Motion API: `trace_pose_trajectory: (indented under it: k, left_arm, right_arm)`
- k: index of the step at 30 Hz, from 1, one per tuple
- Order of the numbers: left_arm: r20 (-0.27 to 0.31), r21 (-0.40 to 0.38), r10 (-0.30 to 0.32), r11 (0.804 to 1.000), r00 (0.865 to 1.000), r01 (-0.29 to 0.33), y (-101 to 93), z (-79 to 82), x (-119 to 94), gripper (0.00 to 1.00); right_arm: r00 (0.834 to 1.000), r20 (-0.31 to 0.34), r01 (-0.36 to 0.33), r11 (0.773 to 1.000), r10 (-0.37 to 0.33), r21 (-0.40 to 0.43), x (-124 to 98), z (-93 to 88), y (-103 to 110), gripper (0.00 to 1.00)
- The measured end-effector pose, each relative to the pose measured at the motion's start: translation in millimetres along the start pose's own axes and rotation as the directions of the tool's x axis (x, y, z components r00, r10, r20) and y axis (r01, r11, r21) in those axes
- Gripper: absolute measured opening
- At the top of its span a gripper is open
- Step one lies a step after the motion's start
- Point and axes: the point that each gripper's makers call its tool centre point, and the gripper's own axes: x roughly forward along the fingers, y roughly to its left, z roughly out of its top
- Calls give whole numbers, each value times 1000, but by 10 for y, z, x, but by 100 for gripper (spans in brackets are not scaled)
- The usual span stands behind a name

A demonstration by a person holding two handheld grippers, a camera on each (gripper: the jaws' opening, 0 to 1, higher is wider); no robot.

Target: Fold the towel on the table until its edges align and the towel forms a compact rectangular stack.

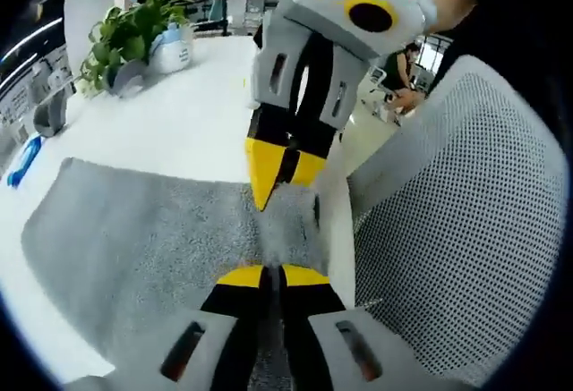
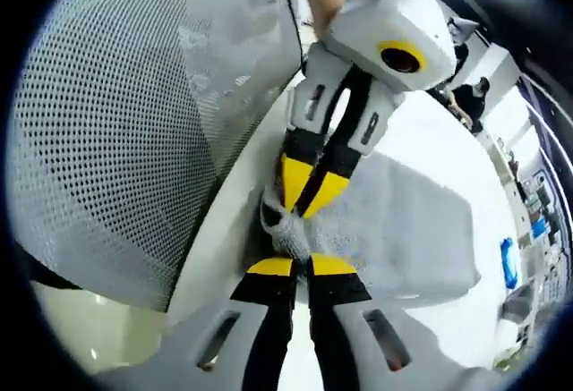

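Grey terry cloth, the towel [image 1: 152,239], lies spread on the white bench [image 1: 179,123], stretching away to the left of the left tongs [image 1: 273,275] in the left gripper view. Its near edge, beside the bench's rim, is gathered up into a small bunch. The left tongs are closed on that bunch, yellow tips pressed together with cloth between them. Just ahead of them the right tongs [image 1: 273,181] come down from above, their yellow tips also pinched onto the same edge, close to the left pair.

In the right gripper view the right tongs [image 2: 300,266] are clamped on a crumpled fold of the towel [image 2: 403,221], and the left tongs [image 2: 304,199] bite the cloth just beyond them, tips almost meeting. The towel spreads to the right of both pairs.

A white mesh chair back [image 1: 466,203] stands close against the bench's edge, right of the left tongs. Well beyond the towel, at the bench's far side, sits a potted green plant [image 1: 134,38], and a blue object [image 1: 22,163] lies far to the left.
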Motion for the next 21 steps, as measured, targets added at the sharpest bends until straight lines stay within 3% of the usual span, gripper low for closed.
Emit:
trace_pose_trajectory:
  k: [1,2,5,6,7,8,9,11,12,15,18,21]
  left_arm:
    - [46,51,11,999,999,-13,-15,78,-25,25]
    - [44,96,15,995,999,-19,-41,93,-35,28]
    - [68,97,-11,995,998,5,-224,217,79,36]
    - [69,103,-8,995,998,1,-245,236,123,34]
    - [48,105,45,993,998,-50,-178,223,168,30]
    - [14,138,141,980,990,-141,-21,170,199,20]
    - [-1,147,188,971,982,-186,60,139,201,8]
    - [2,-20,171,985,985,-170,41,87,244,7]
    - [15,-59,148,987,989,-147,17,88,250,6]
    - [44,-74,166,984,985,-163,62,54,221,5]
    - [76,-187,156,972,985,-139,76,52,232,5]
    - [98,-267,148,957,984,-117,98,47,219,5]
  right_arm:
    - [1000,10,-7,999,7,35,5,-3,-10,2]
    - [1000,0,-31,994,31,103,14,-40,1,2]
    - [999,24,-52,974,48,221,53,-21,-26,2]
    - [998,35,-54,968,47,244,59,-5,-41,2]
    - [998,20,-70,963,68,260,60,-28,-23,2]
    - [997,-13,-74,962,80,261,70,-94,-3,2]
    - [997,1,-74,965,76,250,72,-86,24,2]
    - [999,2,-33,978,33,208,39,-105,17,3]
    - [1000,15,-22,982,20,186,8,-97,35,4]
    - [998,64,6,991,-14,131,-145,-74,143,5]
    - [999,30,-46,989,42,140,-185,-154,357,6]
    - [1000,-13,-25,996,26,91,-148,-224,441,6]
